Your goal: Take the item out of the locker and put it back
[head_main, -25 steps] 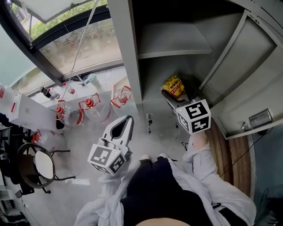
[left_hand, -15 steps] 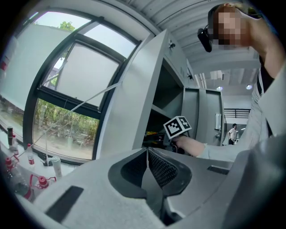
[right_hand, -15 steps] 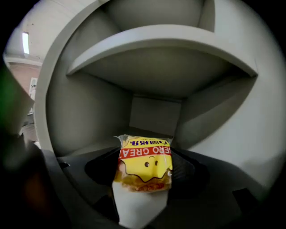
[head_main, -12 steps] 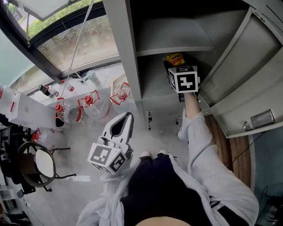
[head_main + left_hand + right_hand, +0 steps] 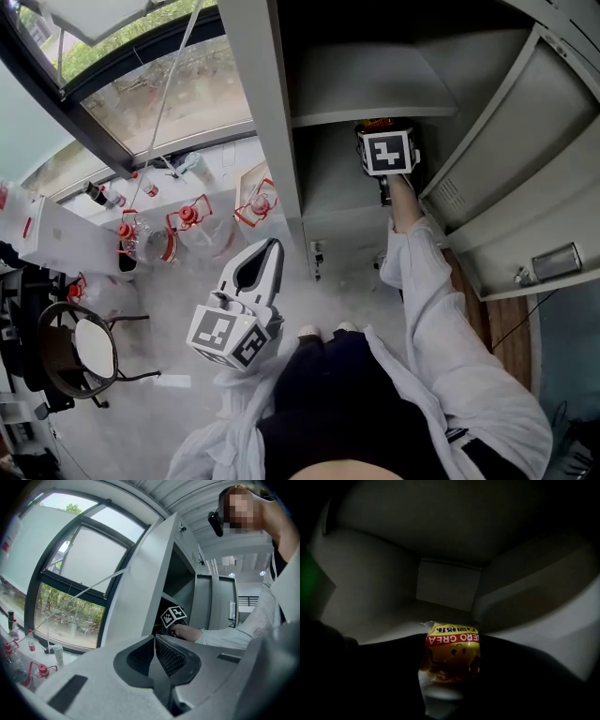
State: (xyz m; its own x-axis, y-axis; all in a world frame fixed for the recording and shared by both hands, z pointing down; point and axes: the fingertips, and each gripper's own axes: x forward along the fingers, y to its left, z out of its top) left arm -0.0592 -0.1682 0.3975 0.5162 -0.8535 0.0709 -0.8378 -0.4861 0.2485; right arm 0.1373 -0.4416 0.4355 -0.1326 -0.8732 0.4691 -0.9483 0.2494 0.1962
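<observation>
A yellow snack packet [image 5: 451, 652] with a red band sits between the dark jaws of my right gripper [image 5: 451, 639], which is shut on it. That gripper reaches into the grey locker [image 5: 272, 131], just under its shelf [image 5: 375, 80]. In the head view its marker cube [image 5: 387, 153] hides most of the packet; only a yellow edge [image 5: 375, 123] shows. The compartment's back wall [image 5: 447, 584] lies ahead of the packet. My left gripper [image 5: 267, 253] hangs outside the locker at lower left, jaws together and holding nothing, and shows the same in its own view [image 5: 153, 637].
The locker door [image 5: 525, 159] stands open at the right. Left of the locker is a large window [image 5: 141, 84] with several red-capped bottles [image 5: 187, 220] below it. A round chair [image 5: 80, 352] stands at the far left.
My right gripper has carried the packet from in front of the locker up and into the compartment under the shelf. The left gripper has stayed where it was.
</observation>
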